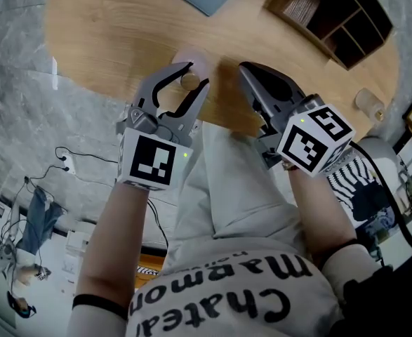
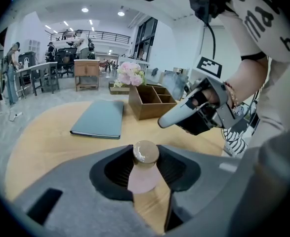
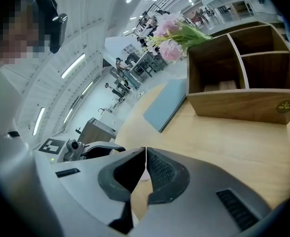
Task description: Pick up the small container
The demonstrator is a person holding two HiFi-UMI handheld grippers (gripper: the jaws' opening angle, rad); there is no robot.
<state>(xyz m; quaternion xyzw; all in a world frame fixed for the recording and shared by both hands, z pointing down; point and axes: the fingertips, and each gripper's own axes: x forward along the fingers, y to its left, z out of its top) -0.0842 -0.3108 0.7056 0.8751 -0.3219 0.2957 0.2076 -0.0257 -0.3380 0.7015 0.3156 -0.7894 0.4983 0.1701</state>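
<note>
The small container [image 1: 189,81] is a pale pink bottle with a round tan cap, standing on the wooden table [image 1: 114,34] near its front edge. My left gripper [image 1: 195,76] reaches around it. In the left gripper view the cap [image 2: 145,153] sits between the two dark pads [image 2: 114,169], which touch it on both sides, and the pink body [image 2: 144,180] hangs below them. Just right of it my right gripper [image 1: 243,69] hovers over the table with its jaws together and nothing in them [image 3: 145,152]. Its pointed tip [image 2: 163,123] shows in the left gripper view.
A blue-grey folder [image 2: 100,118] lies flat further back on the table. A wooden divided box [image 3: 243,83] with pink flowers [image 3: 172,38] beside it stands at the back right. A small glass [image 1: 368,102] sits near the right edge. The person's lap is under both grippers.
</note>
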